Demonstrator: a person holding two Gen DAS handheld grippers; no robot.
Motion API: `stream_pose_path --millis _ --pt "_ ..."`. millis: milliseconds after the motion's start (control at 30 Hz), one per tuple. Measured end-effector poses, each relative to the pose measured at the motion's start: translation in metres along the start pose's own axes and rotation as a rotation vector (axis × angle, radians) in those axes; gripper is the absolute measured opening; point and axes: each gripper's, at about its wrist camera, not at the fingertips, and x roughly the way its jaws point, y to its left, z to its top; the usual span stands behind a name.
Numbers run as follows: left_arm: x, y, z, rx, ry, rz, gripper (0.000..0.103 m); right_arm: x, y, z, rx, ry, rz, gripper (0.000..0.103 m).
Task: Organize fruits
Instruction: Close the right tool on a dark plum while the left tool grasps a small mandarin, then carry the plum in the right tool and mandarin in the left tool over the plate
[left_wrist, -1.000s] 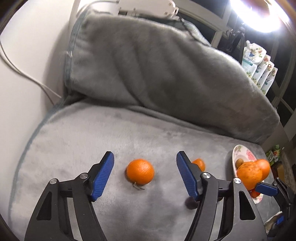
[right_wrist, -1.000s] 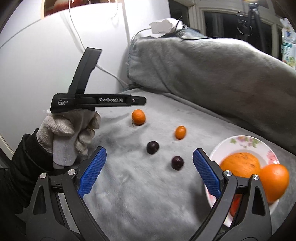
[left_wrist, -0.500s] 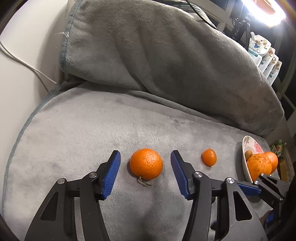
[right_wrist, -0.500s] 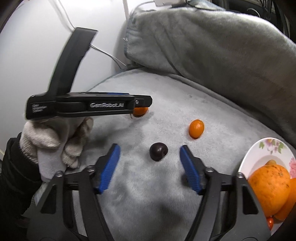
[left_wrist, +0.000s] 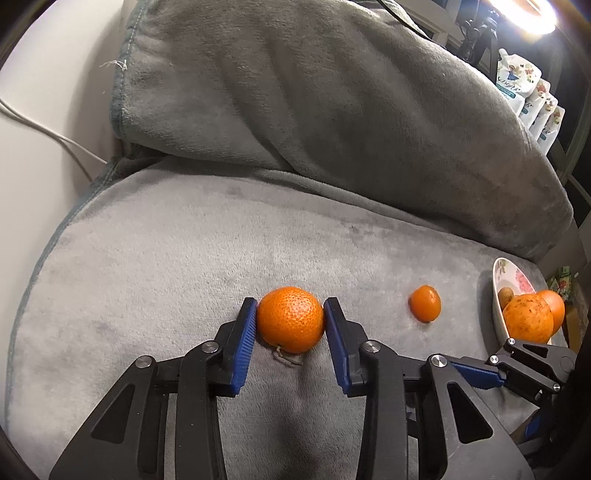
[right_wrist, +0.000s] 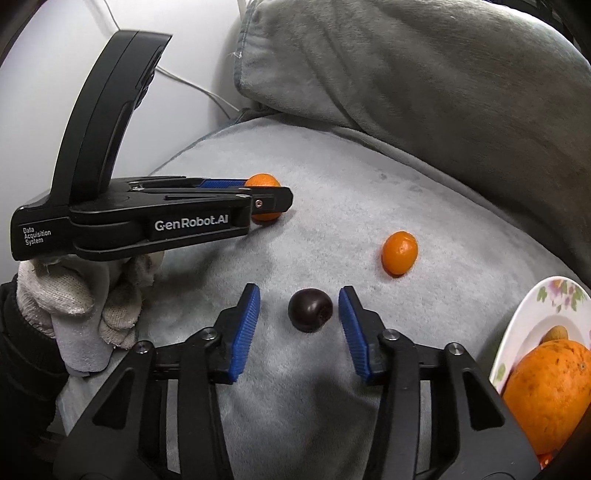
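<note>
Your count: one mandarin (left_wrist: 290, 319), one small kumquat-size orange fruit (right_wrist: 399, 253), one dark plum (right_wrist: 310, 310) loose on the grey cushion (right_wrist: 369, 192). One floral plate (right_wrist: 532, 317) at the cushion's right edge: two big oranges (left_wrist: 528, 319), one small brown fruit (left_wrist: 505, 295). Two tools: left tool (left_wrist: 290, 325), right tool (right_wrist: 299, 321).

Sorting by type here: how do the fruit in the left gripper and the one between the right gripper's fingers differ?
The mandarin is orange; the plum is dark purple. The mandarin is larger. The left gripper has just closed onto the mandarin; the right gripper, closing, hasn't touched the plum. Both are round and rest on the grey blanket.
</note>
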Motion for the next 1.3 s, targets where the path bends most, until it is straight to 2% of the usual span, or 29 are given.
stream_pose_path --millis 233,433,900,1300 --pt "-0.001 0.001 0.000 -0.006 -0.001 -0.006 0.034 0.003 0.005 0.001 -0.018 0.009 -0.027 0.040" --pt "-0.002 0.002 0.000 -0.010 -0.003 -0.009 0.034 0.006 0.001 0.003 -0.009 0.012 -0.044 0.026" --pt "-0.009 0.003 -0.001 -0.016 -0.020 -0.002 0.033 -0.007 -0.002 -0.001 -0.001 -0.036 -0.028 0.024" --pt "-0.031 -0.008 -0.003 -0.005 -0.054 -0.009 0.033 -0.057 0.004 -0.010 -0.003 -0.120 -0.020 0.024"
